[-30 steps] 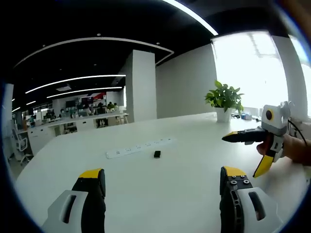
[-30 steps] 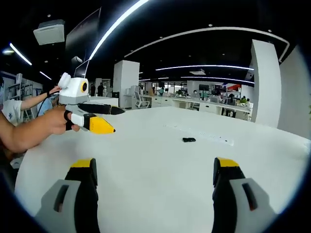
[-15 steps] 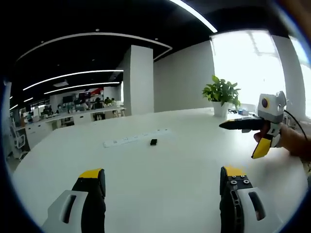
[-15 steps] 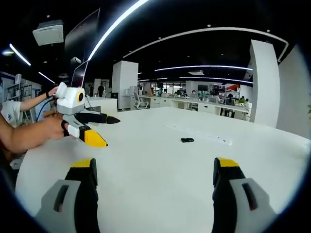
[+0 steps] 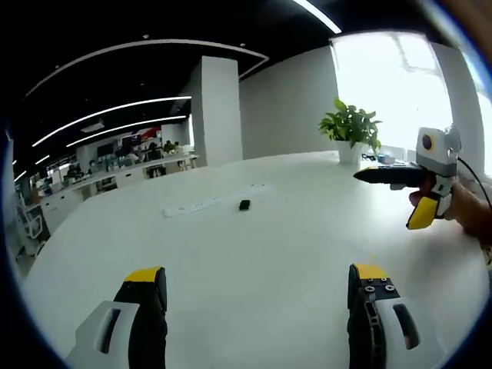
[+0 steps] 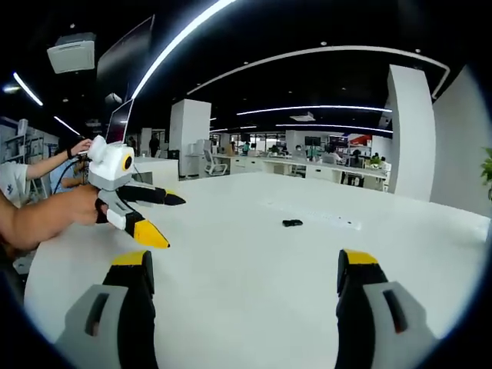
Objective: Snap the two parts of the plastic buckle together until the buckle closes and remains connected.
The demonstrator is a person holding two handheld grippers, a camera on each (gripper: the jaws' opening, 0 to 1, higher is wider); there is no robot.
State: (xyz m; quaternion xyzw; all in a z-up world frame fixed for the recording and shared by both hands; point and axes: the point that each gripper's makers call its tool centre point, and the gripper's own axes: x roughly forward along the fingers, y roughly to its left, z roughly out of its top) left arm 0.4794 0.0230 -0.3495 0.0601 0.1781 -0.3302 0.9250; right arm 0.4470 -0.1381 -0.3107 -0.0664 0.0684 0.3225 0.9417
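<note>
Buckle (image 5: 244,204) lies far off on the desk (image 5: 254,269); both the left gripper (image 5: 257,288) and right gripper (image 6: 244,280), jaws apart and empty, should approach low, keeping it centred.

Your left gripper (image 5: 254,284) hangs above the white table (image 5: 254,246) with its yellow-tipped jaws spread wide apart, nothing between them. Your right gripper (image 6: 242,280) sits the same way over the table, jaws parted and empty. In the right gripper view, your left hand (image 6: 81,206) grips its tool. In the left gripper view, your right hand (image 5: 461,211) holds its tool above the table's far side.
</note>
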